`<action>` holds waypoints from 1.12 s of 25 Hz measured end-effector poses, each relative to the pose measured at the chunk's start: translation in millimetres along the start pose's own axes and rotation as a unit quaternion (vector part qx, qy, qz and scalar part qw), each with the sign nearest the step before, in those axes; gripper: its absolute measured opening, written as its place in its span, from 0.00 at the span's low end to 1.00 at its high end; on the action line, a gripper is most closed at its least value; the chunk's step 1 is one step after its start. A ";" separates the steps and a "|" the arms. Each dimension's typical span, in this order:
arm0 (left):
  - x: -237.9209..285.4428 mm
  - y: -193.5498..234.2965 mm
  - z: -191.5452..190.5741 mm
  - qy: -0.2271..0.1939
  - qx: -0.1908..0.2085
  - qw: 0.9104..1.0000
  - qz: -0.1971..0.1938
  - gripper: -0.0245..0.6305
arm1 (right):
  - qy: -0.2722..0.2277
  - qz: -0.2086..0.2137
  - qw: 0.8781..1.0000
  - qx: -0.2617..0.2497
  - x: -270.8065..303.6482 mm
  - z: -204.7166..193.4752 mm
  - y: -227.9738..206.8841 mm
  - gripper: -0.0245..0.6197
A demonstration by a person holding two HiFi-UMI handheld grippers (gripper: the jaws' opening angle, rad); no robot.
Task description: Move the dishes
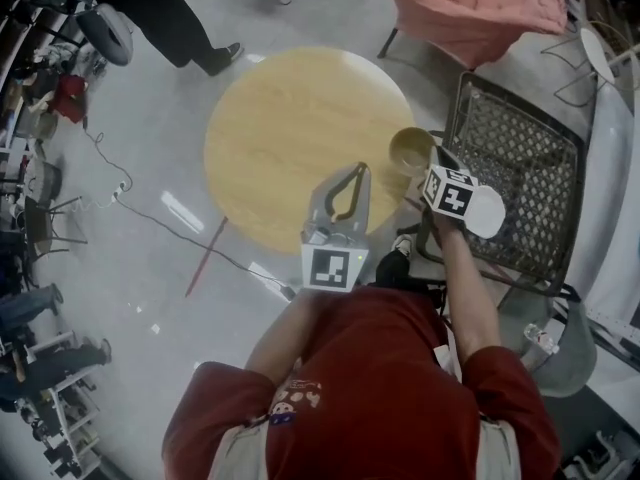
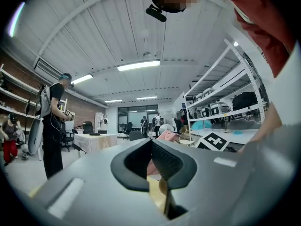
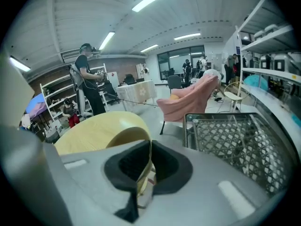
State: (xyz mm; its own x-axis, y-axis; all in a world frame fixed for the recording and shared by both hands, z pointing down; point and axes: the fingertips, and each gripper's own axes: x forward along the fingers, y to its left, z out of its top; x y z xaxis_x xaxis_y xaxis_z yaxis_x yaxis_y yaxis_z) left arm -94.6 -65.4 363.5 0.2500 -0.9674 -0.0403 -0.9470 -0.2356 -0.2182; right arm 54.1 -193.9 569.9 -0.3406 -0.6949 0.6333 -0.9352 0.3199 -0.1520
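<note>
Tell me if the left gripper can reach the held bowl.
Probably yes. The bowl is just right of the left gripper at the table edge, nothing between them. The right gripper clamps only its near rim; the left's shut jaws must open.

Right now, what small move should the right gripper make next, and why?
Probably ease the bowl a little further in over the round wooden table before lowering it. The right gripper is shut on its rim, and in the head view the bowl overlaps the table's right edge.
</note>
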 end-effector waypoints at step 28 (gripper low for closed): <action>84.7 -184.1 36.3 -0.053 -0.042 0.976 -0.207 0.05 | -0.039 -0.184 0.972 0.141 -125.0 -54.0 -228.5 0.06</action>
State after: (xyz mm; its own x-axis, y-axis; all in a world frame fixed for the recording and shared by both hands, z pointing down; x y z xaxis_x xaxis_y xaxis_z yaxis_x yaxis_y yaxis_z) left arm 108.3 -100.6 364.8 0.6297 -0.7739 -0.0674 -0.7727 -0.6150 -0.1574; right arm 315.6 -145.3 566.5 0.0252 -0.7792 0.6263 -0.9808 -0.1406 -0.1354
